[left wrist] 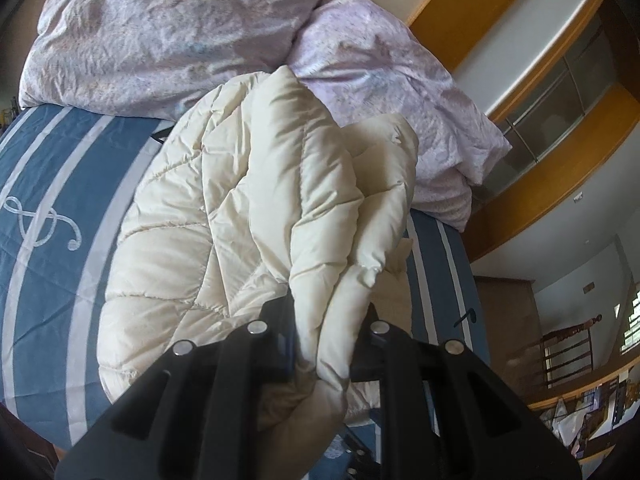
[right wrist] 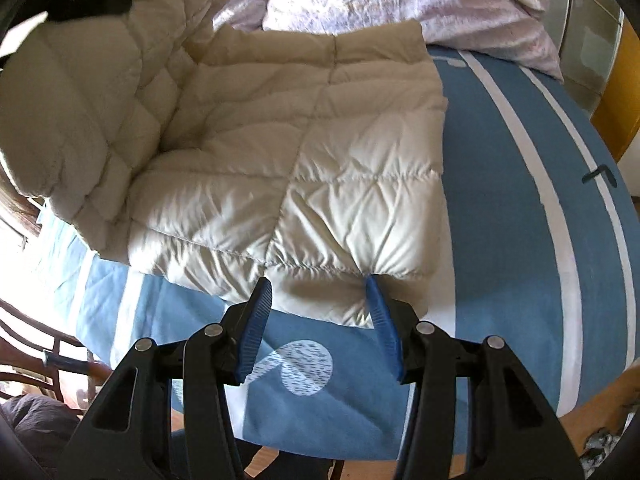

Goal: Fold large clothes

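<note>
Blue striped bedspread [right wrist: 500,200] under pink duvet [left wrist: 160,32]; perhaps wardrobe [left wrist: 532,92] beyond.

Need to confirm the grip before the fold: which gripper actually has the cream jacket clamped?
The left gripper: a bunched fold of the cream jacket is pinched between its jaws. The right gripper stands open at the hem.

Quilted, faintly glossy cream coat [right wrist: 280,152] on matt cotton bedsheet [right wrist: 500,200]

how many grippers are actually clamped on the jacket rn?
1. The left gripper is shut on a bunched fold of the cream quilted puffer jacket. The right gripper is open at the jacket's near hem.
</note>
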Motion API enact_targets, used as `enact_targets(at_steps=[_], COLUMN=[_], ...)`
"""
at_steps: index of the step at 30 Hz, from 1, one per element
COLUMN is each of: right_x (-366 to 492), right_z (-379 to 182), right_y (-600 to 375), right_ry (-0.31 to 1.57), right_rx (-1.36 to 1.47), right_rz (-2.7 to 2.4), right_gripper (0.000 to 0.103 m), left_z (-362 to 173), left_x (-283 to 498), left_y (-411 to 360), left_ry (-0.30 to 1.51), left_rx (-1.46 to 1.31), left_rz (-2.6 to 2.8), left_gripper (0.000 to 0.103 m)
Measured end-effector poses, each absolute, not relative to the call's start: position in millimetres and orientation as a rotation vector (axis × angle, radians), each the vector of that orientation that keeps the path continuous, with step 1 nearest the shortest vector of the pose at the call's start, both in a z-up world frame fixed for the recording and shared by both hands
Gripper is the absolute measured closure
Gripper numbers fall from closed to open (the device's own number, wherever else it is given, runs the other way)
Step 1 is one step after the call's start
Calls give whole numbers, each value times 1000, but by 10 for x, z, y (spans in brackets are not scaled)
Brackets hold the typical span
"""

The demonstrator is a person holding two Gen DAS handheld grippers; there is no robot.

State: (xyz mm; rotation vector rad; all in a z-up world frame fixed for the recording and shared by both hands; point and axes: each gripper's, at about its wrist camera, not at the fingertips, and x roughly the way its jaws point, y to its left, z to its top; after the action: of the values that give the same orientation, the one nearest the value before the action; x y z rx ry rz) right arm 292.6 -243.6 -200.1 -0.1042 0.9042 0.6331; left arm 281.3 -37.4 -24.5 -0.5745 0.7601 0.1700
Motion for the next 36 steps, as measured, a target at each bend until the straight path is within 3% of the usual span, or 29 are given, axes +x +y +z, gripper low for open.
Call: enact_targets(at_steps=[15, 18, 20, 26, 36], right_x=[2949, 2972, 2976, 2990, 3014], right_z=[-2120, -2119, -2119, -2120, -2116], right_y=[-2468, -2449, -2442, -2441, -2439], right_ry=[917, 909, 910, 912, 918], right_rx=[-77, -76, -77, -75, -73], right_rz=[623, 618, 617, 617, 618], right_gripper=[52, 52, 52, 52, 52], left_z=[-472, -496, -494, -403, -313], left_x=[3195, 3213, 3217, 3188, 3127], left_y=[-868, -894, -893, -865, -733], left_ry=[890, 903, 904, 886, 871], left_rx=[-553, -575, -590, -608, -549], left_rz=[56, 21, 0, -40, 10], left_gripper=[84, 76, 65, 49, 47])
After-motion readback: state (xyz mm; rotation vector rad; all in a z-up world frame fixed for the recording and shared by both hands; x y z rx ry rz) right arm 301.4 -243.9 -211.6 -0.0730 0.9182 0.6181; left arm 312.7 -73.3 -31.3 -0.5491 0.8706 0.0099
